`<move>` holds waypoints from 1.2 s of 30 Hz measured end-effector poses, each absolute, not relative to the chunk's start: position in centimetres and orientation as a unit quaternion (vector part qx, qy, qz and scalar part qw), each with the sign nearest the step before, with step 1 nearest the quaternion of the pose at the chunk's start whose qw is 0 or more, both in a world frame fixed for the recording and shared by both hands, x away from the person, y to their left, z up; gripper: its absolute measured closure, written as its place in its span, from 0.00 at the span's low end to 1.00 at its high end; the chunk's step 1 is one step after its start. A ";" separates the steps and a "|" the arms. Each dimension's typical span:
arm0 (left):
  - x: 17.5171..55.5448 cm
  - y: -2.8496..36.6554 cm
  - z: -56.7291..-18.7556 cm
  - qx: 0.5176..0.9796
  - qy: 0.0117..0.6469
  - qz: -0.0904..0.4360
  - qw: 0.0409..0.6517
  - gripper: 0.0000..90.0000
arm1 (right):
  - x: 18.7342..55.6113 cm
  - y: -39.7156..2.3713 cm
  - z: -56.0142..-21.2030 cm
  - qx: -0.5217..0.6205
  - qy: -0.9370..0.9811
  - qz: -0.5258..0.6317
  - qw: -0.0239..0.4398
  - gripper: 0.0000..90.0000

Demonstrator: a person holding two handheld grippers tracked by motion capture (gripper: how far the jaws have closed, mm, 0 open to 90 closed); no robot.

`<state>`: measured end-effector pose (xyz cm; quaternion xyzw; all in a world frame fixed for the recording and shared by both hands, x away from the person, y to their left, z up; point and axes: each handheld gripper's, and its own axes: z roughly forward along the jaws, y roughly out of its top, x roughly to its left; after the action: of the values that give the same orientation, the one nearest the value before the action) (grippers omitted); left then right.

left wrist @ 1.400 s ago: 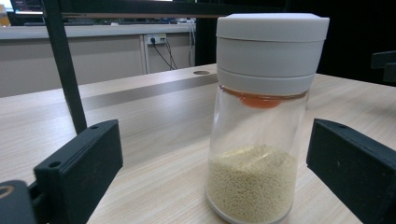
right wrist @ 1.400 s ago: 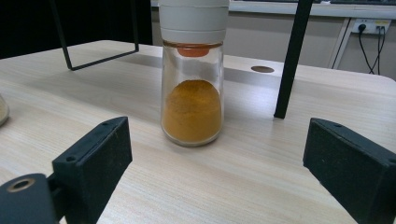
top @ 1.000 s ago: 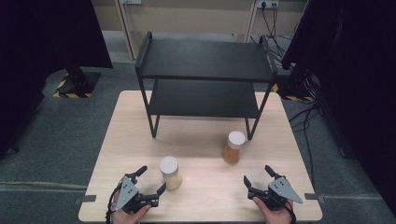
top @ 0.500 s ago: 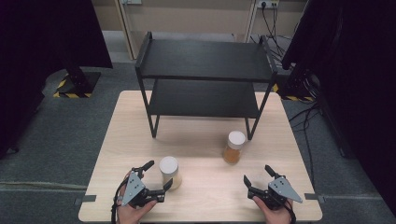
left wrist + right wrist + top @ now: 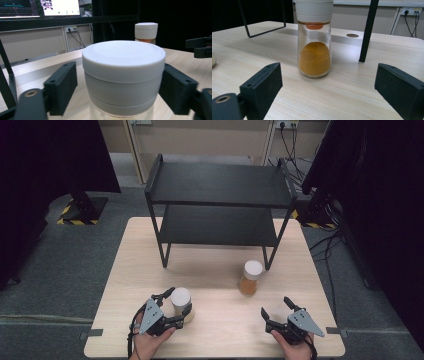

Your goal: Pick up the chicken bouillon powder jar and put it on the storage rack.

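Observation:
A clear jar with a white lid (image 5: 180,296) and pale contents stands on the table's near left. My left gripper (image 5: 179,300) straddles it. In the left gripper view the lid (image 5: 123,62) sits between the jaws, which have just been closing. The right-hand pad (image 5: 176,92) meets the lid and a thin gap shows at the left-hand pad (image 5: 61,91). A second jar (image 5: 250,277) with a white cap and orange powder stands right of centre. My right gripper (image 5: 275,306) rests open near the front edge, and the orange jar (image 5: 314,50) stands a short way beyond its jaws.
A black two-tier metal rack (image 5: 220,185) stands at the back of the wooden table (image 5: 210,270), one leg (image 5: 367,30) just behind the orange jar. Grey floor, cables and dark curtains surround the table.
My left gripper has slid forward and right to the white-lidded jar, and its jaws have narrowed around the lid. The right gripper and both jars have stayed put.

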<state>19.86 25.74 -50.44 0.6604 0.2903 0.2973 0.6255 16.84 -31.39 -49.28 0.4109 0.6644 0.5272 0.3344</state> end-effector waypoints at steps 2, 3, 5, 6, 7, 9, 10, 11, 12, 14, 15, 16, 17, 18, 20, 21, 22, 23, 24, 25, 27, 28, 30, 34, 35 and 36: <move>19.8 25.7 -50.6 0.661 0.285 0.299 0.626 0.31 | 16.9 -31.4 -49.2 0.411 0.665 0.527 0.334 0.09; 19.8 25.7 -50.6 0.660 0.285 0.300 0.627 0.32 | 16.9 -31.4 -49.2 0.411 0.665 0.526 0.334 0.09; 19.6 25.6 -50.7 0.660 0.283 0.301 0.628 0.35 | 16.9 -31.4 -49.2 0.411 0.665 0.527 0.333 0.09; 19.5 25.6 -50.8 0.659 0.282 0.304 0.628 0.37 | 16.9 -31.4 -49.2 0.411 0.665 0.527 0.333 0.09; 19.5 25.5 -50.8 0.658 0.284 0.303 0.629 0.37 | 16.9 -31.4 -49.2 0.412 0.665 0.527 0.333 0.09; 19.5 25.5 -50.8 0.657 0.286 0.302 0.628 0.37 | 16.9 -31.4 -49.2 0.412 0.664 0.527 0.333 0.09; 19.4 25.4 -50.7 0.657 0.289 0.304 0.626 0.37 | 16.9 -31.4 -49.2 0.412 0.664 0.527 0.333 0.09; 19.3 25.3 -50.7 0.657 0.290 0.304 0.626 0.37 | 16.9 -31.4 -49.2 0.413 0.664 0.527 0.333 0.09; 19.3 25.3 -50.6 0.658 0.290 0.303 0.625 0.38 | 16.9 -31.4 -49.2 0.412 0.664 0.527 0.333 0.09; 19.4 25.4 -50.4 0.660 0.291 0.301 0.624 0.38 | 16.9 -31.4 -49.3 0.412 0.664 0.528 0.333 0.09; 19.4 25.4 -50.2 0.662 0.294 0.298 0.622 0.38 | 16.9 -31.5 -49.3 0.412 0.664 0.528 0.333 0.09; 19.4 25.4 -50.1 0.662 0.296 0.297 0.621 0.38 | 16.9 -31.5 -49.3 0.413 0.663 0.528 0.333 0.09; 19.3 25.4 -49.9 0.662 0.299 0.295 0.621 0.38 | 16.9 -31.5 -49.3 0.413 0.663 0.528 0.332 0.09; 19.4 25.5 -49.9 0.661 0.302 0.293 0.621 0.38 | 16.9 -31.5 -49.3 0.413 0.663 0.528 0.332 0.09; 19.4 25.6 -49.7 0.659 0.308 0.289 0.623 0.38 | 16.9 -31.5 -49.2 0.413 0.664 0.528 0.331 0.09; 19.4 25.6 -49.7 0.659 0.308 0.289 0.623 0.38 | 16.9 -31.5 -49.3 0.413 0.663 0.529 0.332 0.09; 19.4 25.5 -49.6 0.657 0.310 0.290 0.624 0.38 | 16.9 -31.5 -49.3 0.413 0.663 0.529 0.332 0.09; 19.4 25.5 -49.3 0.652 0.313 0.293 0.626 0.38 | 16.9 -31.5 -49.3 0.413 0.663 0.529 0.332 0.09; 19.3 25.5 -49.0 0.647 0.316 0.297 0.627 0.38 | 16.8 -31.5 -49.3 0.413 0.662 0.530 0.332 0.09; 19.3 25.4 -48.8 0.644 0.319 0.300 0.628 0.38 | 16.8 -31.5 -49.3 0.413 0.662 0.529 0.333 0.09; 19.2 25.2 -48.3 0.632 0.326 0.309 0.632 0.38 | 16.9 -31.5 -49.3 0.412 0.664 0.528 0.333 0.09; 19.2 25.1 -48.0 0.628 0.327 0.315 0.632 0.38 | 16.9 -31.5 -49.3 0.413 0.663 0.528 0.333 0.09; 19.4 25.0 -47.3 0.621 0.328 0.324 0.634 0.38 | 16.9 -31.5 -49.3 0.412 0.663 0.530 0.332 0.09; 19.7 24.9 -46.1 0.606 0.328 0.339 0.640 0.38 | 17.0 -31.6 -49.3 0.414 0.663 0.531 0.328 0.09; 19.7 24.9 -46.1 0.606 0.328 0.339 0.640 0.38 | 17.0 -31.6 -49.3 0.414 0.663 0.531 0.328 0.09; 19.9 24.7 -45.6 0.600 0.328 0.345 0.643 0.38 | 16.9 -31.6 -49.2 0.414 0.663 0.530 0.328 0.09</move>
<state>19.87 24.73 -45.59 0.5998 0.3282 0.3451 0.6429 16.95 -31.59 -49.25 0.4141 0.6630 0.5303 0.3283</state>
